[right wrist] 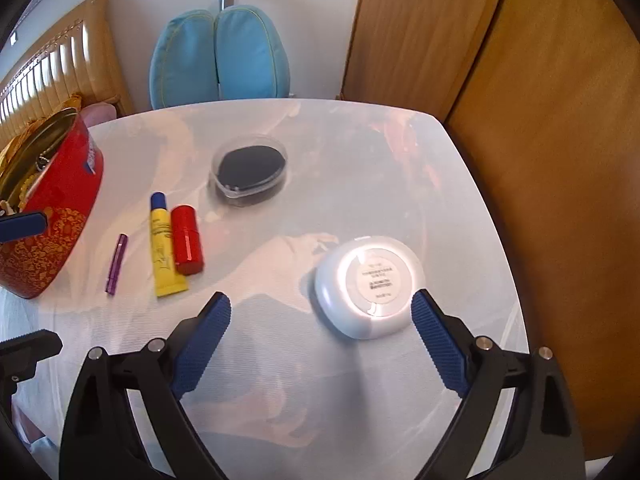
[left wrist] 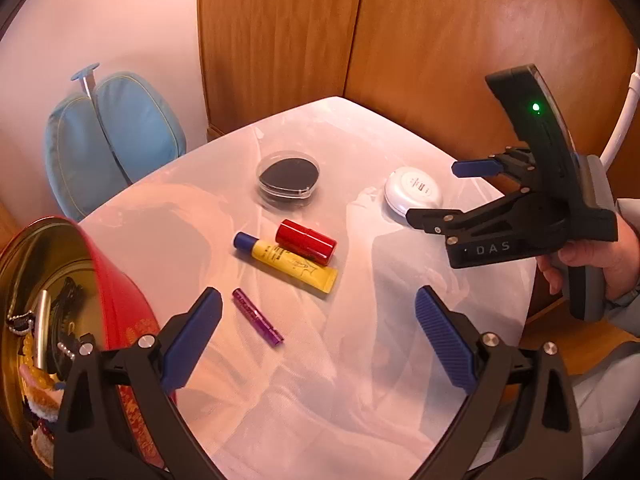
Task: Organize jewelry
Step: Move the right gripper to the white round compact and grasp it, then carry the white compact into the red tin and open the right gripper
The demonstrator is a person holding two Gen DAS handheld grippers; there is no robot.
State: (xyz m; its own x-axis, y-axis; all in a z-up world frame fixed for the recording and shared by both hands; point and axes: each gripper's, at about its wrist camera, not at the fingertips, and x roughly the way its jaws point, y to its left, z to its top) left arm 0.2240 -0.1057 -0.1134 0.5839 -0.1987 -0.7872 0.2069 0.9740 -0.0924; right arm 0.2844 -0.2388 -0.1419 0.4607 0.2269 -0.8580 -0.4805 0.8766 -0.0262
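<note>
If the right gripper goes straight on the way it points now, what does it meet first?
Probably the bare table top, just left of the white round case. The right gripper is open and empty, pointing steeply down. The case lies near its right finger, so it might be clipped; depth is unclear.

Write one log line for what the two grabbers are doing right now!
left gripper: open, empty, above purple tube | right gripper: open, empty, near white compact | red tin: open, at table edge
</note>
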